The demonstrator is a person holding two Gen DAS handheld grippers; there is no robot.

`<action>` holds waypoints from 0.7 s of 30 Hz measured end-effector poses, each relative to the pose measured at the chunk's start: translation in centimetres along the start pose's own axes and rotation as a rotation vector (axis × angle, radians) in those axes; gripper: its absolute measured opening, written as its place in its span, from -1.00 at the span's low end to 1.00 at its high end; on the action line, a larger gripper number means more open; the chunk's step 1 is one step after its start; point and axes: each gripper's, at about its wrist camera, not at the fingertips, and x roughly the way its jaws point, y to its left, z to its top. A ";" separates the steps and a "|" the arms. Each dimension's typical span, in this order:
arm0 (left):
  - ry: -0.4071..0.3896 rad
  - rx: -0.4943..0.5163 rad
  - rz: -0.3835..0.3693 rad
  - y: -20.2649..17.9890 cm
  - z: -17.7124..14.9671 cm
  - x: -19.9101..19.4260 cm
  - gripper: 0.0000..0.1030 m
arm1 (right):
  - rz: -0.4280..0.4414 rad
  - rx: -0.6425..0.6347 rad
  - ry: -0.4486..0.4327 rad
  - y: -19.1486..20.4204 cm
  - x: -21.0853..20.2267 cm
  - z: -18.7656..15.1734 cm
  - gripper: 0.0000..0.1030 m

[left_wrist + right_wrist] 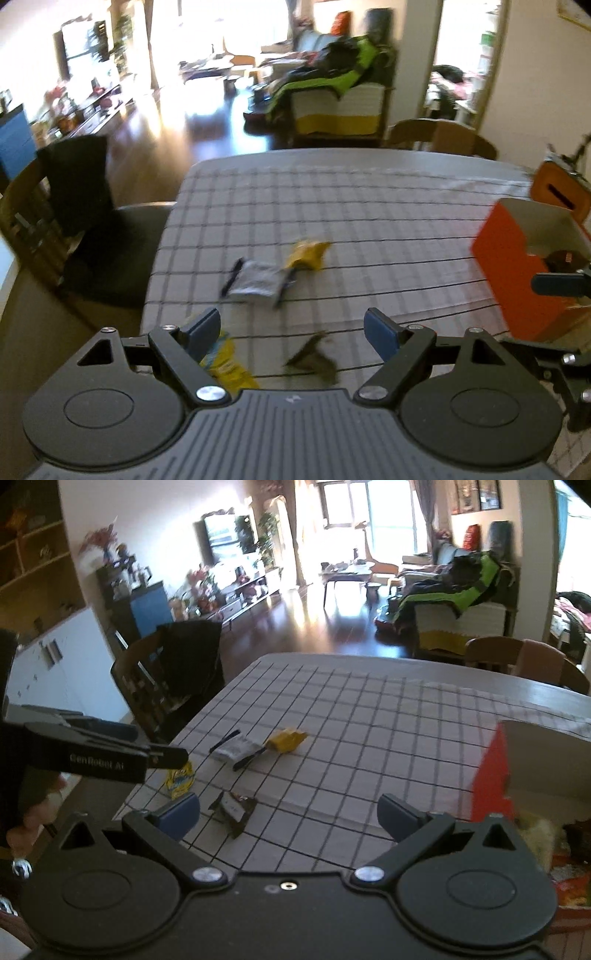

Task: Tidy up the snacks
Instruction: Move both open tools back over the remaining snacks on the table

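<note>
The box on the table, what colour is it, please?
Orange outside, white inside box; left wrist view.

Black gripper point(291, 332), blue pads point(380, 334)

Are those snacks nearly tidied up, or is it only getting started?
Partly done, it seems. The orange box already holds a few packets. Nothing is in hand: both the left tongs and the right tongs are open and empty. Four packets still lie on the checked cloth: a silver one, a yellow one, a dark one and a yellow-blue one.
</note>
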 end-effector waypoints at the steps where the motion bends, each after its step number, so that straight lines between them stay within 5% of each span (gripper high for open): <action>1: 0.008 -0.010 0.013 0.5 -0.1 0.3 0.65 | 0.004 -0.011 0.009 0.4 0.5 0.0 0.99; 21: 0.245 -0.295 0.190 7.4 -1.3 10.0 0.65 | 0.147 -0.339 0.203 4.8 12.5 -1.0 0.74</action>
